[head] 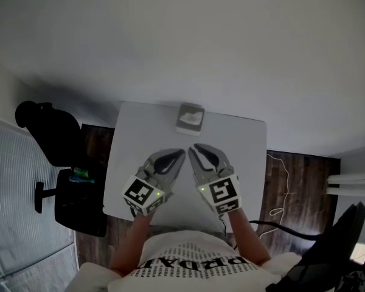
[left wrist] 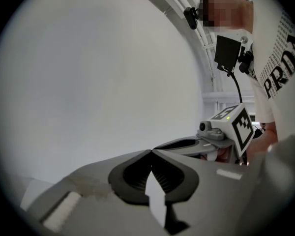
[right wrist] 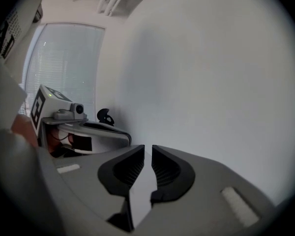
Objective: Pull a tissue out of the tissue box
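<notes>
Tissue box (head: 190, 118) sits at the far edge of the worktop (head: 246, 142), about centre. There is a pale patch on top, likely the tissue, too small to be sure.

Both tongs hang over the near half, side by side, tips aimed at the box and well apart from it.
- Left tongs (head: 177, 156) (left wrist: 151, 152): clenched, tips meeting, nothing between.
- Right tongs (head: 196, 151) (right wrist: 148, 149): parted by a narrow slit, empty.

Step in hand, as I judge it: the approach, with no contact yet.

The next move calls for 1 pair of tongs to reach far, spread over the tissue and pinch it, then draw up. The other likely steadies the box.
</notes>
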